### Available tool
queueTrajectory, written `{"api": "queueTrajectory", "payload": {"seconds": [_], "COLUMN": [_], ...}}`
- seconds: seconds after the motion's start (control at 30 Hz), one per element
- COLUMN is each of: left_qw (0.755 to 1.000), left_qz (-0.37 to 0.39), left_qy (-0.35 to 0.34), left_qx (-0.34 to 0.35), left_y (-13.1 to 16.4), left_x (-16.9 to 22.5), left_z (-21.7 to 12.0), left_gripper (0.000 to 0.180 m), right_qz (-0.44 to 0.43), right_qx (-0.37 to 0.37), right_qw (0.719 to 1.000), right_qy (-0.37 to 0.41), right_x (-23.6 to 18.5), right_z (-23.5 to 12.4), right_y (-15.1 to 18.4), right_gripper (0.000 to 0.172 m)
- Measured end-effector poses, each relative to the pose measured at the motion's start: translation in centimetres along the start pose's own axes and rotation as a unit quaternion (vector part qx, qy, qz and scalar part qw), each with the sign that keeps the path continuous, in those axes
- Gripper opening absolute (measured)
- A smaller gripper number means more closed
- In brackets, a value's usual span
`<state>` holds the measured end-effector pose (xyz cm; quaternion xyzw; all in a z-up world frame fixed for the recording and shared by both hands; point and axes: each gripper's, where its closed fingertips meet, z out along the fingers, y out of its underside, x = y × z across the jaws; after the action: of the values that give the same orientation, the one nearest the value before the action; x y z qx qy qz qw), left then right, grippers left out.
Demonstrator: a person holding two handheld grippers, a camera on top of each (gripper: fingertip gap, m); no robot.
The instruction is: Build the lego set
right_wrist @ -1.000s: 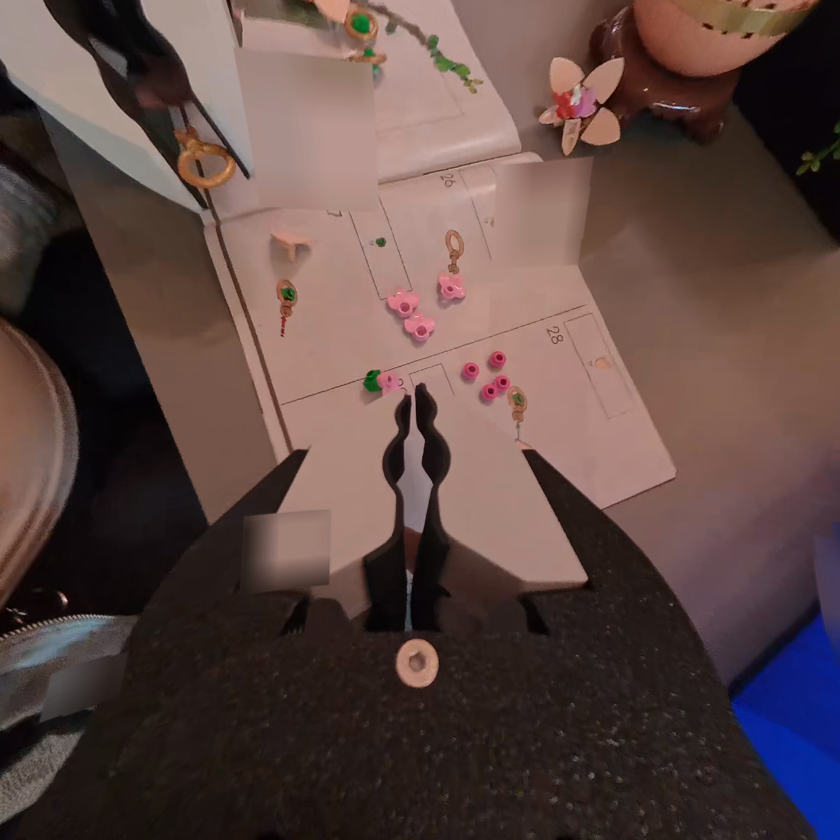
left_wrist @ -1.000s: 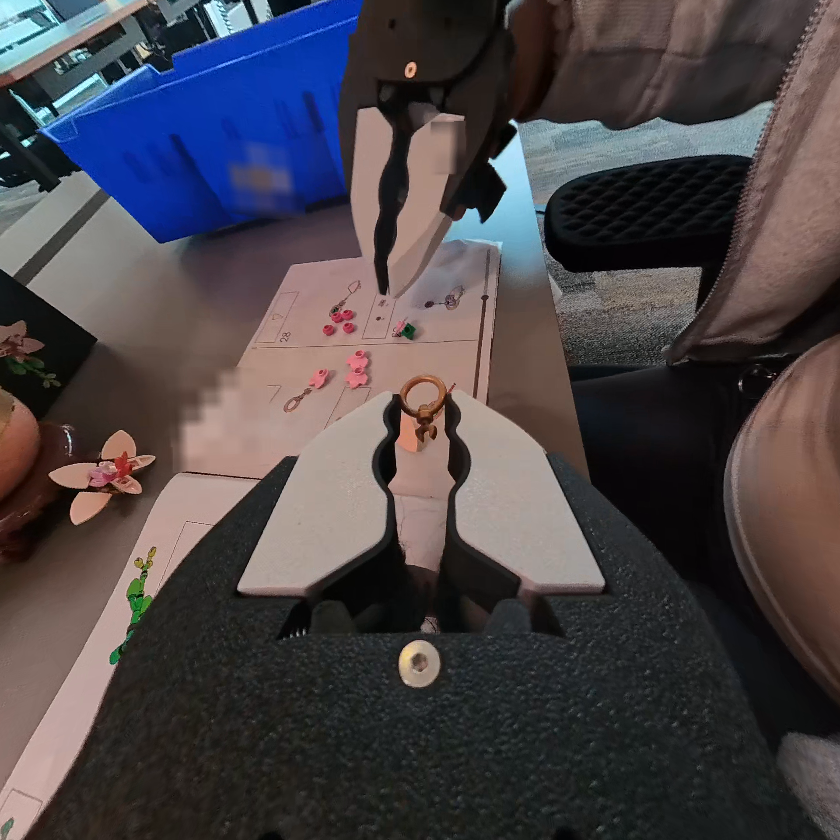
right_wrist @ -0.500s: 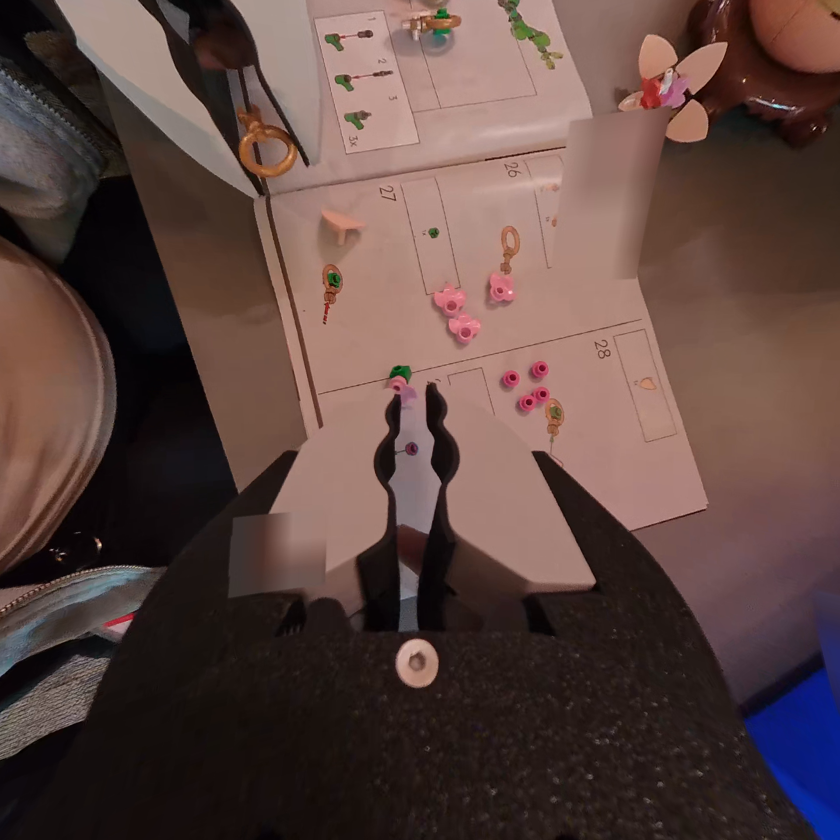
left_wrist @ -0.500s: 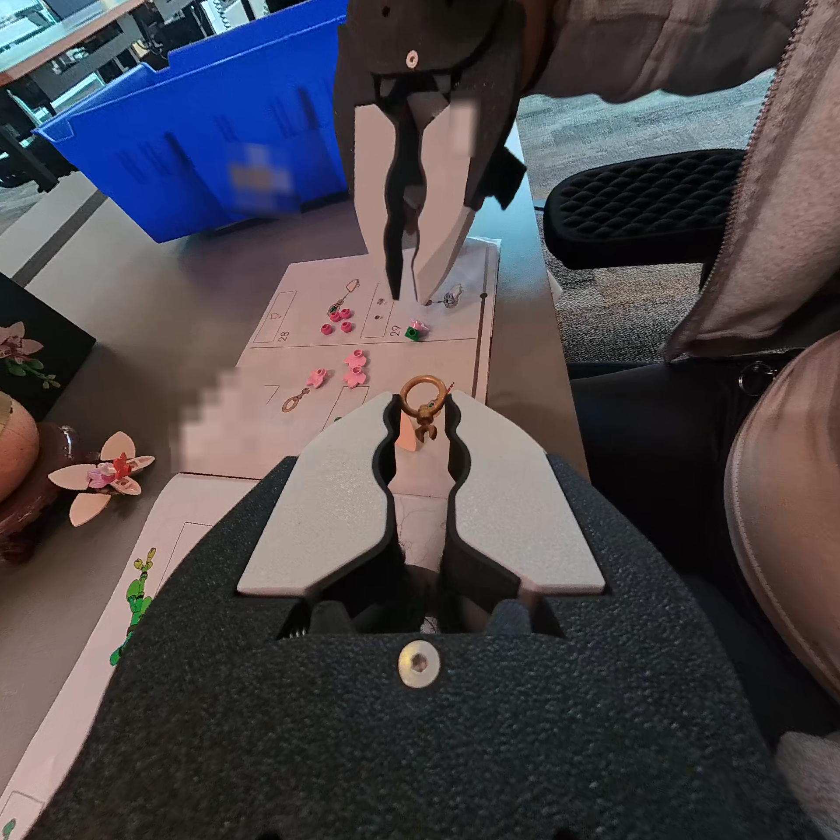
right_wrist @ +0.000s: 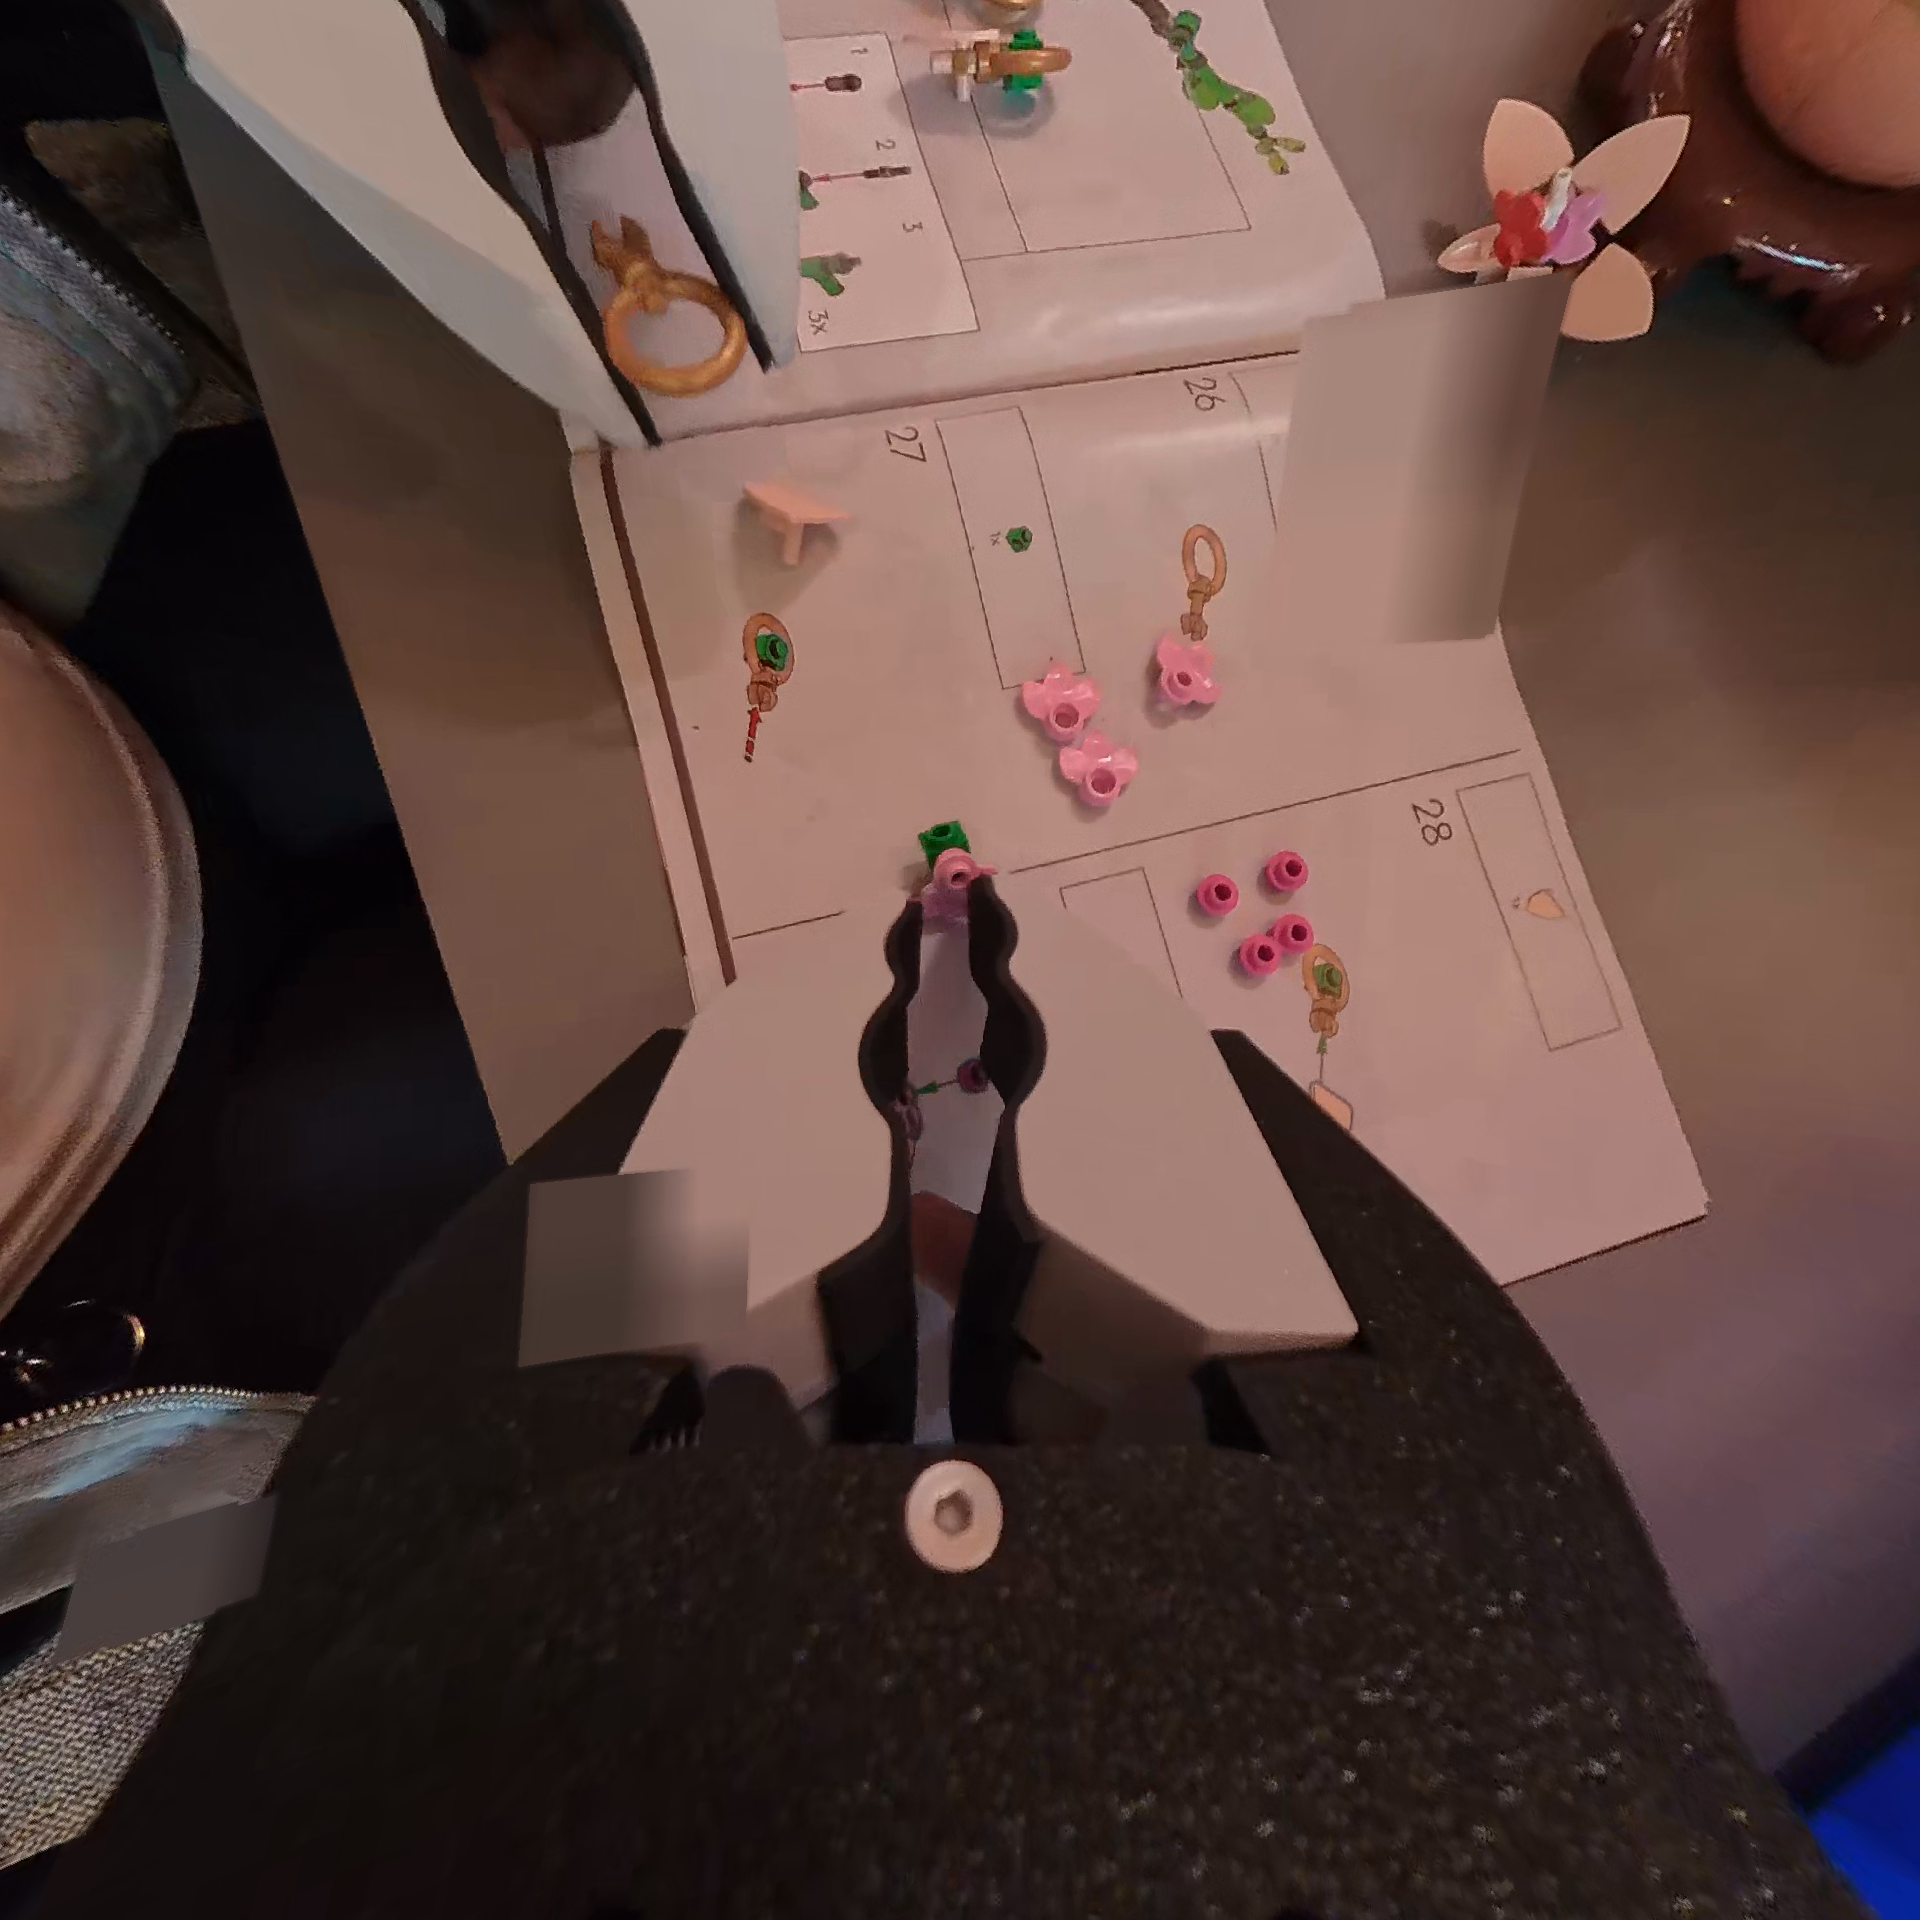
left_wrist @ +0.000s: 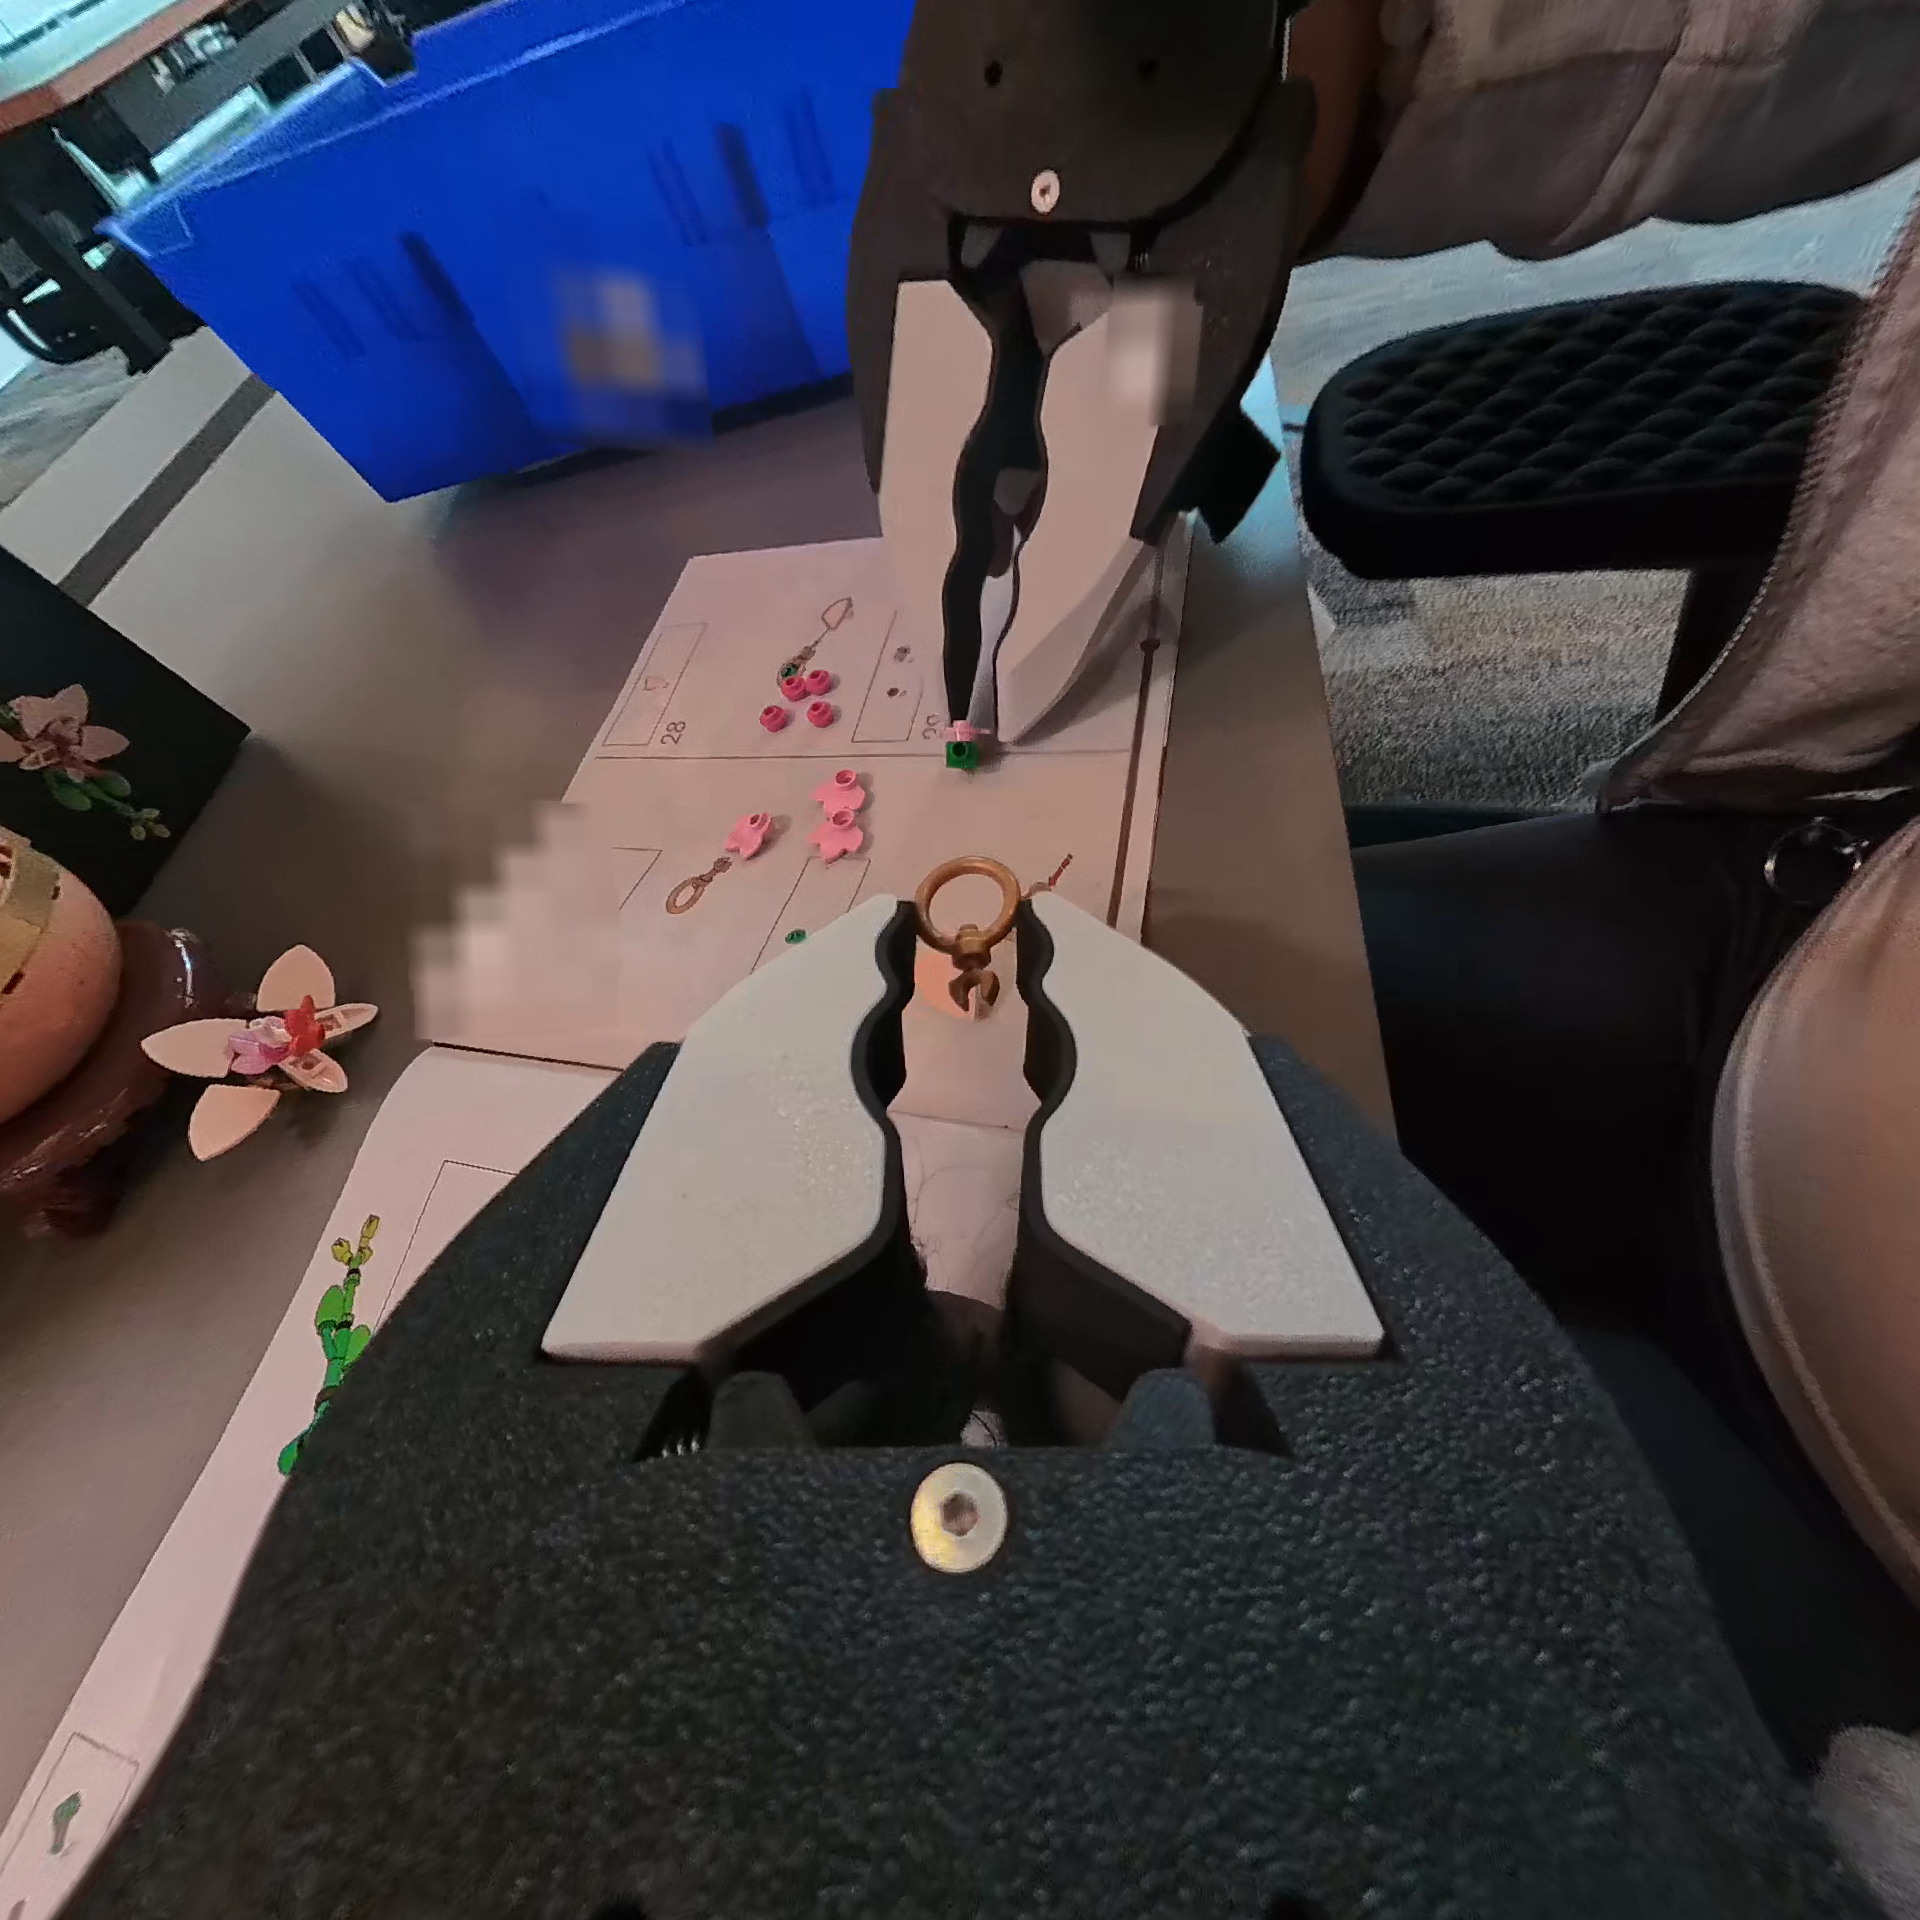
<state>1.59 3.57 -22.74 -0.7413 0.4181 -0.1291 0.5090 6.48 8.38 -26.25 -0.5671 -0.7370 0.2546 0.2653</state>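
Near table's right edge, on booklet (right_wrist: 1351, 1143):
Left gripper (left_wrist: 968, 914): pinching gold ring piece (left_wrist: 966, 894).
Right gripper (right_wrist: 951, 899): tips closed on small pink piece (right_wrist: 951, 878) beside green stud (right_wrist: 943, 840).

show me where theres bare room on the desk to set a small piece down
Bare grey desk lies between the blue bin and the open booklet, and along the booklet's outer edge. Crowded: the page middle, with pink flower pieces and dark pink studs, and the right claw at the green-and-pink piece.
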Motion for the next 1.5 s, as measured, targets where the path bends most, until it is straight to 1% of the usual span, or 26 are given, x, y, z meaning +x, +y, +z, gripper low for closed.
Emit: {"api": "queueTrajectory", "payload": {"seconds": [0.13, 0.27, 0.33, 0.4, 0.5, 0.7, 0.8, 0.9, 1.0, 1.1, 1.27, 1.33, 1.43, 1.5], "left_qw": [0.999, 0.999, 1.0, 0.999, 0.999, 0.999, 0.999, 0.999, 0.999, 0.999, 0.999, 0.999, 0.999, 0.998], "left_qz": [0.016, 0.013, 0.008, 0.006, 0.012, 0.015, 0.01, 0.012, 0.017, 0.021, 0.022, 0.022, 0.022, 0.025], "left_qy": [-0.005, -0.003, -0.001, -0.002, 0.0, -0.003, -0.003, -0.003, -0.006, -0.006, -0.004, -0.004, -0.005, -0.005], "left_qx": [-0.032, -0.032, -0.031, -0.032, -0.04, -0.045, -0.042, -0.042, -0.044, -0.047, -0.049, -0.048, -0.049, -0.052], "left_y": [0.7, 0.7, 0.7, 0.7, 0.9, 1.0, 1.0, 0.9, 1.0, 1.1, 1.1, 1.1, 1.1, 1.2], "left_x": [0.2, 0.2, 0.1, 0.1, 0.2, 0.2, 0.2, 0.2, 0.2, 0.3, 0.4, 0.4, 0.3, 0.4], "left_z": [0.6, 0.6, 0.5, 0.5, 0.6, 0.7, 0.7, 0.6, 0.7, 0.7, 0.7, 0.7, 0.7, 0.8], "left_gripper": [0.019, 0.019, 0.019, 0.019, 0.019, 0.019, 0.019, 0.019, 0.019, 0.019, 0.019, 0.019, 0.019, 0.019], "right_qz": [-0.016, -0.027, -0.031, -0.039, -0.044, -0.004, 0.002, 0.006, -0.002, -0.011, -0.017, -0.009, 0.028, 0.06], "right_qx": [0.006, 0.026, 0.023, 0.017, 0.01, 0.013, 0.02, 0.029, 0.03, 0.029, 0.014, 0.004, -0.007, -0.029], "right_qw": [1.0, 0.999, 0.999, 0.999, 0.998, 1.0, 1.0, 0.999, 1.0, 1.0, 0.999, 0.998, 0.993, 0.987], "right_qy": [-0.007, -0.015, -0.023, -0.019, -0.033, -0.022, 0.005, 0.015, 0.01, 0.003, -0.032, -0.062, -0.112, -0.146], "right_x": [0.0, 0.1, 0.1, 0.3, -0.1, -0.8, -0.9, -0.6, -0.4, -0.1, -0.1, -0.4, -0.8, -1.1], "right_z": [0.0, -0.4, -0.4, -0.5, -0.4, -0.2, 0.0, 0.3, 0.4, 0.4, 0.7, 0.9, 0.9, 0.8], "right_y": [-0.8, -1.4, -1.2, -1.0, -1.0, -0.3, -0.1, -0.2, -0.6, -1.0, -1.2, -1.2, -1.5, -1.4], "right_gripper": [0.008, 0.008, 0.007, 0.012, 0.02, 0.022, 0.019, 0.01, 0.004, 0.002, 0.002, 0.002, 0.002, 0.005]}}
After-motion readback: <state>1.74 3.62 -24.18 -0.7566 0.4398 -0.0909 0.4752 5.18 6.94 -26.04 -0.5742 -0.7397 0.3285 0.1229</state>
